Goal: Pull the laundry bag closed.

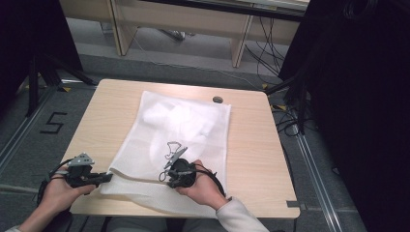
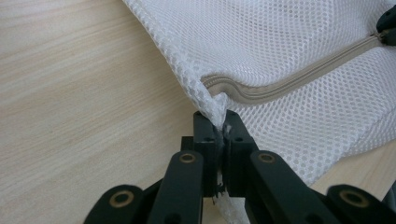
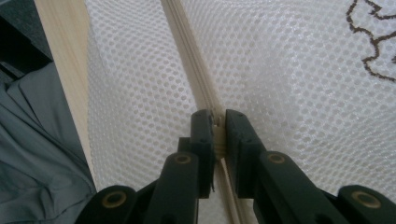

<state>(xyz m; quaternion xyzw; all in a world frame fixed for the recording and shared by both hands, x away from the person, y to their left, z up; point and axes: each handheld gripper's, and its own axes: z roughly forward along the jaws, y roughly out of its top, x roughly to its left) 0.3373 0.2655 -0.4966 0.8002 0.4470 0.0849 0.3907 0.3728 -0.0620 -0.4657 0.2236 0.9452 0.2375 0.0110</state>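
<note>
Left gripper point(image 2: 218, 128) fingers clamped on mesh bag point(image 1: 179, 140) corner, lower left of frame. Right gripper point(image 3: 215, 123) fingers pinched on zipper point(image 3: 196, 88) slider. Corner best kept taut, pull run straight along zipper.

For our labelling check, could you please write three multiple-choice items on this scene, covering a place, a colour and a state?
1. Where is the left gripper clamped on the white mesh laundry bag?
A. its corner by the zipper's end
B. its far edge
C. its middle

2. What colour is the bag's zipper tape?
A. red
B. beige
C. black

3. How do the right gripper's jaws stand?
A. wide open above the bag
B. shut on the zipper
C. shut on the light wooden table

Answers: A, mesh corner pinched between the jaws; B, pale beige strip; B, jaws closed on the zipper line.
</note>
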